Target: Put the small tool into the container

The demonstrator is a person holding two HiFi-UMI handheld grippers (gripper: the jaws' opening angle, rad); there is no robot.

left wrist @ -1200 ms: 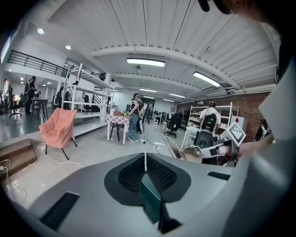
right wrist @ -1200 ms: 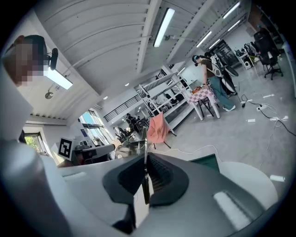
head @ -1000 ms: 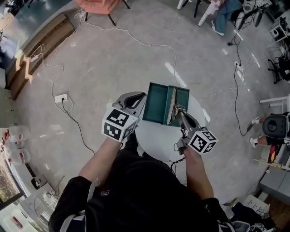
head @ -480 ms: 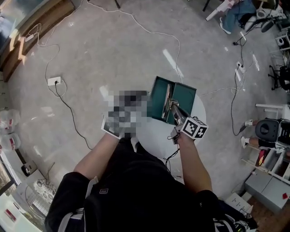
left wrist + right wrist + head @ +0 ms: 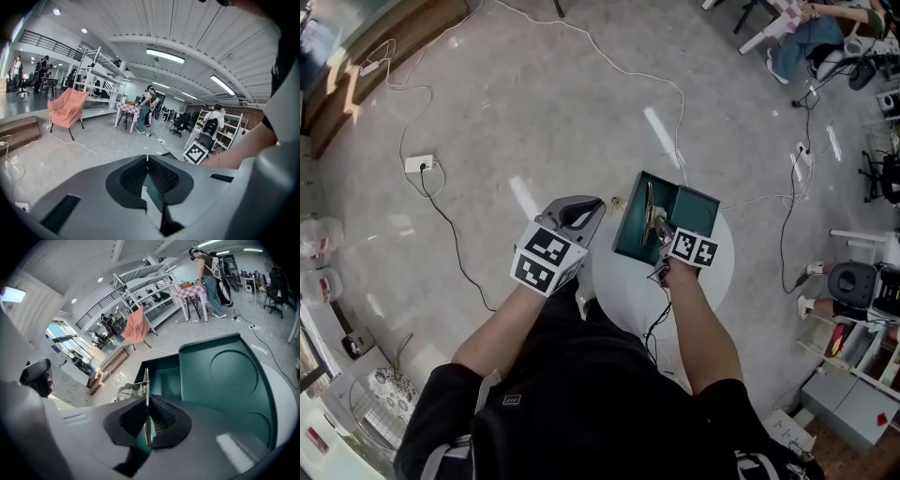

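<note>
Tool (image 5: pixel 146 380): thin metal strip, tip over container's (image 5: pixel 225 376) narrow compartment.
R gripper (image 5: pixel 147 416): jaws clamped on tool.
L gripper (image 5: pixel 147 164): jaws together, empty, just left of table (image 5: pixel 623 281).

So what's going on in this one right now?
A person holds a gripper in each hand. The right gripper is shut on a thin metal tool over the open green container on a small white table. The left gripper, shut and empty, is off to the container's left.
</note>
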